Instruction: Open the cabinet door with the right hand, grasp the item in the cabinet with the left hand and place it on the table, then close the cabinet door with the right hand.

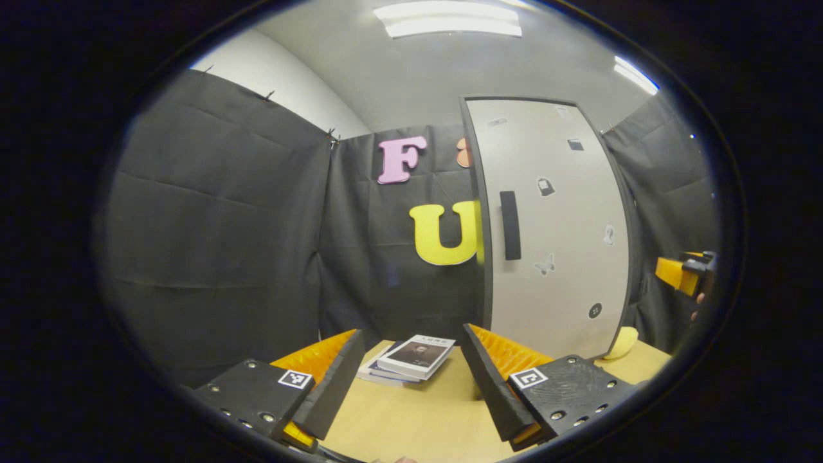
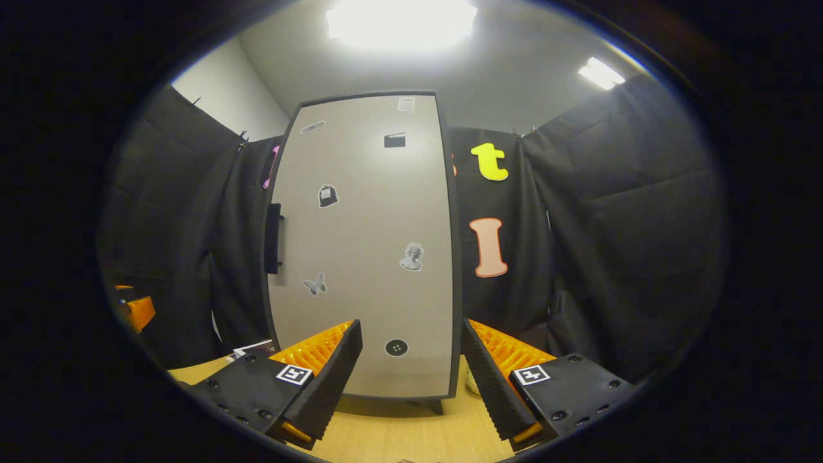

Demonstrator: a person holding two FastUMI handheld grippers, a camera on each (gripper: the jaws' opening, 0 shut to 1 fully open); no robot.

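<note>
A: 0 of the 3 steps look done, I'd say. The tall pale grey cabinet door (image 2: 363, 244) with its stickers sits flush in its dark frame, so it has yet to be opened, the item taken out, and the door closed again.

B: Where's the right tool (image 2: 411, 357)?

A: Facing the door head-on, jaws spread wide with nothing between them. The black vertical handle (image 2: 273, 238) lies up and to the left of it, near the door's left edge, well apart from the fingertips.

B: And the left tool (image 1: 411, 363)?

A: Also wide open and empty, low over the light wooden counter (image 1: 418, 418). The cabinet stands ahead and to its right; a small stack of books (image 1: 408, 360) lies on the counter just beyond its fingers.

B: The item to fetch?

A: Hidden behind the closed door; I cannot tell what it is or where it sits. A pale yellow rounded thing (image 1: 622, 342) rests on the counter by the cabinet's foot.
</note>
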